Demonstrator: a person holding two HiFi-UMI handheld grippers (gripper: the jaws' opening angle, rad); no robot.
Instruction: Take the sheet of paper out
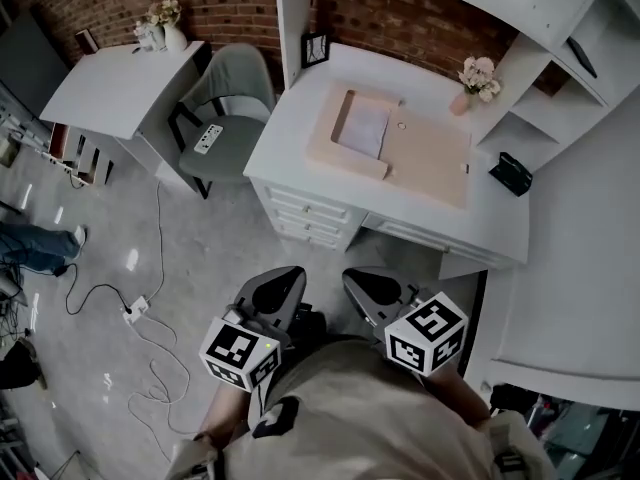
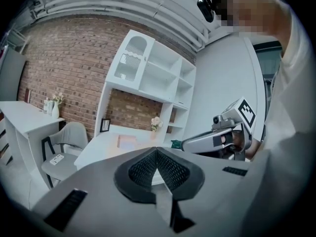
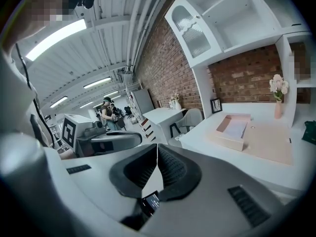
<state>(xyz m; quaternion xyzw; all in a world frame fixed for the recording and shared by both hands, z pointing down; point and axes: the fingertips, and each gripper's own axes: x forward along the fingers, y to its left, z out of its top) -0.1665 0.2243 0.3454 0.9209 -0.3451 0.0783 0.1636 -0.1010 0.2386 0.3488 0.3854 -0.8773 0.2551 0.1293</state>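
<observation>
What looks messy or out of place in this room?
Two small things: a white flat gadget lies on the grey chair seat, and loose cables snake across the floor beside it. The desk looks tidy, with the paper lying flat in its open box.

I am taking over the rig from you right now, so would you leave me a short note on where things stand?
Grippers: the left gripper is shut and empty, held in front of the body. The right gripper is shut and empty beside it. Both are well short of the white desk.
Things: the beige box lies open on the desk, and the sheet of paper lies flat inside it.
Done: the box is open; the paper is untouched.
Left: step up to the desk, open a gripper, pinch the sheet and lift it out.
</observation>
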